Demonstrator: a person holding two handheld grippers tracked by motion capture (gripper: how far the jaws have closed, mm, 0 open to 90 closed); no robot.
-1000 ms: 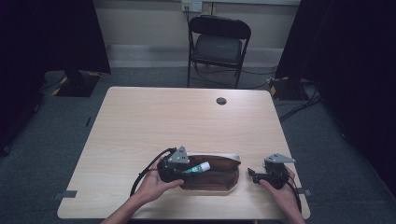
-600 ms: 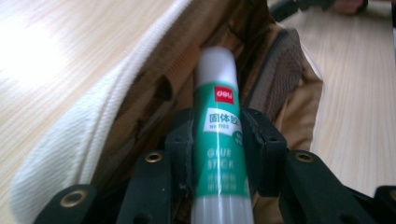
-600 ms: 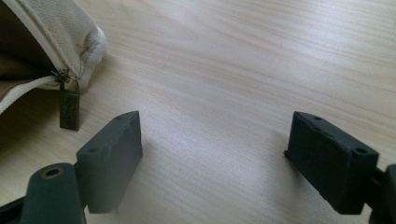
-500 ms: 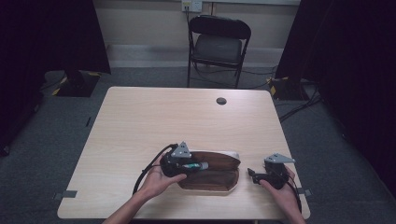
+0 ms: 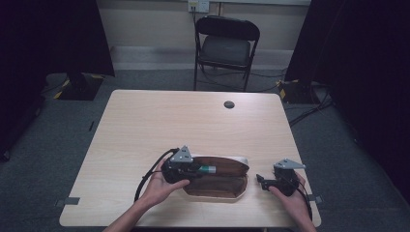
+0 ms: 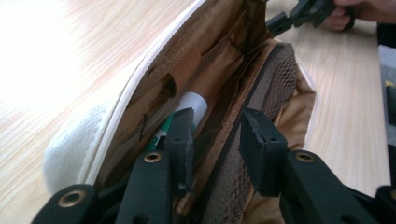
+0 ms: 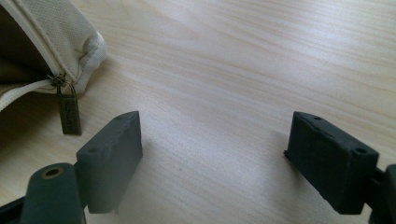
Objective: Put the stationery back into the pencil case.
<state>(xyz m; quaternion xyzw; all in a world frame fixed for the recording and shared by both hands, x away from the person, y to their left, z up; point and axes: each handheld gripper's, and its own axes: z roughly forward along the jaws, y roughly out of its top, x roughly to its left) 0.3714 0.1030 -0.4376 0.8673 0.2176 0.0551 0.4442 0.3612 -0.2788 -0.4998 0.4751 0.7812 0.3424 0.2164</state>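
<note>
Pouch (image 5: pixel 217 180) lies open at the frame's lower centre, brown lining and mesh inside, cream canvas outside. Your left gripper (image 6: pixel 215 140), jaws parted, sits over a green-and-white tube (image 6: pixel 187 114) half hidden in the folds. Your right gripper (image 7: pixel 212 154) rests wide open and empty on the table (image 5: pixel 193 121), beside the zipper pull (image 7: pixel 69 112). A chair (image 5: pixel 226 46) stands beyond.

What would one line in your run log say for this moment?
left gripper: jaws apart, inside open pencil case beside green-and-white marker | right gripper: open, empty, over table near zipper pull
</note>
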